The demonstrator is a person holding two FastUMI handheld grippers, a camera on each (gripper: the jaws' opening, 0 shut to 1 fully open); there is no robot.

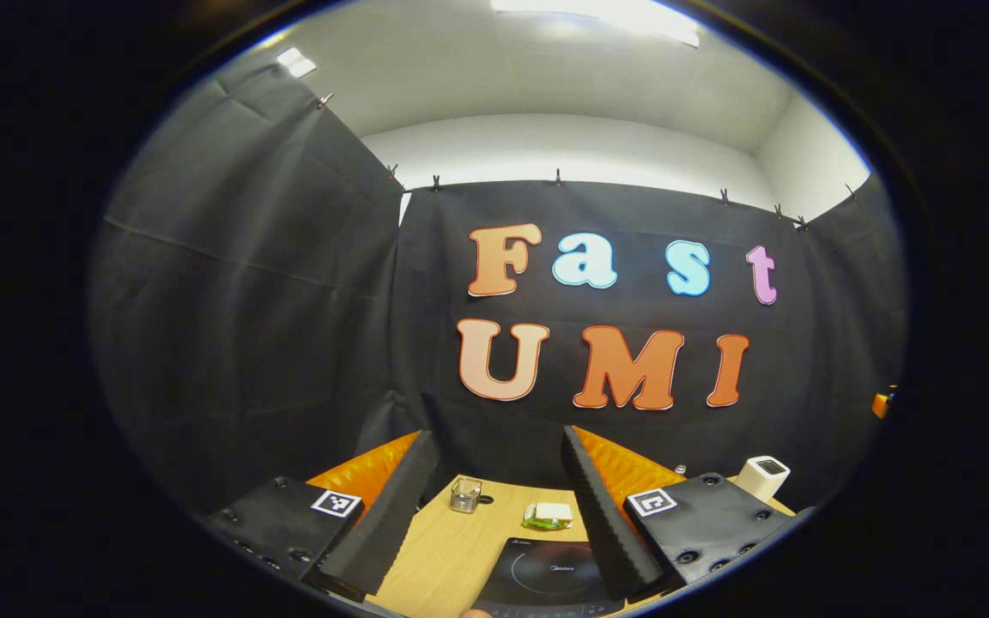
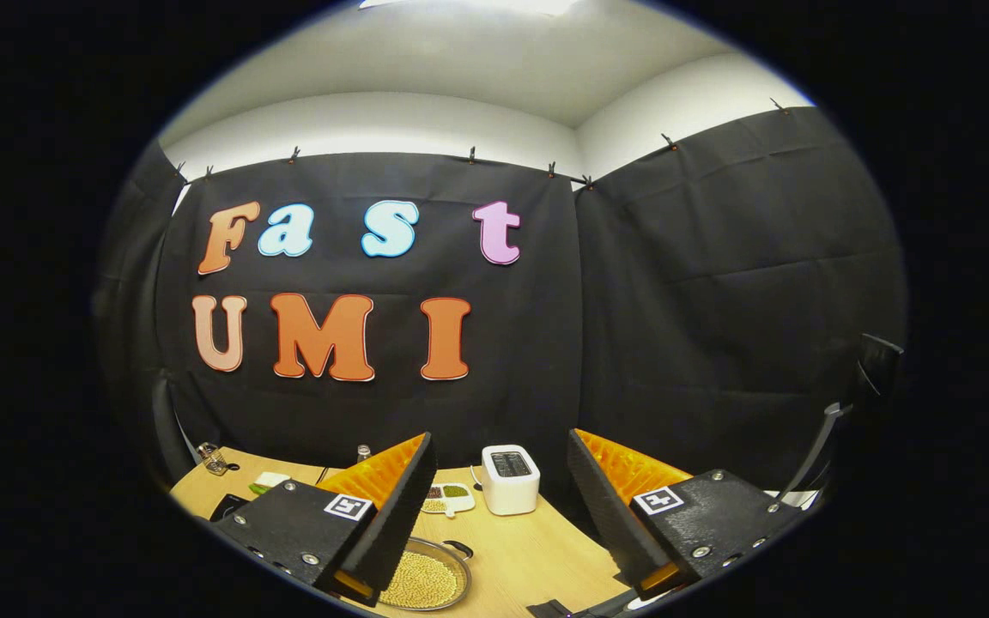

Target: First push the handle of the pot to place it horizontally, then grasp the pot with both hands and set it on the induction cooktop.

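- Your left gripper (image 1: 494,506) is held high with its jaws wide apart and nothing between them; the black glass induction cooktop (image 1: 546,577) lies at its 6 o'clock on the pale wooden table (image 1: 443,549).
- Your right gripper (image 2: 501,506) is likewise spread wide and empty.
- The round steel pot (image 2: 426,579) sits low at the right gripper's 7 o'clock, holding yellowish grains; a short dark handle (image 2: 458,548) shows at its rim.
- Push that handle too hard and the pot may slide or tip, spilling grains.
- At 12 o'clock of the pot, a small white divided dish (image 2: 447,496) holds green and brown bits, beside a white boxy toaster (image 2: 510,478).
- A small clear glass jar (image 1: 464,495) stands beyond the cooktop; I cannot tell its contents.
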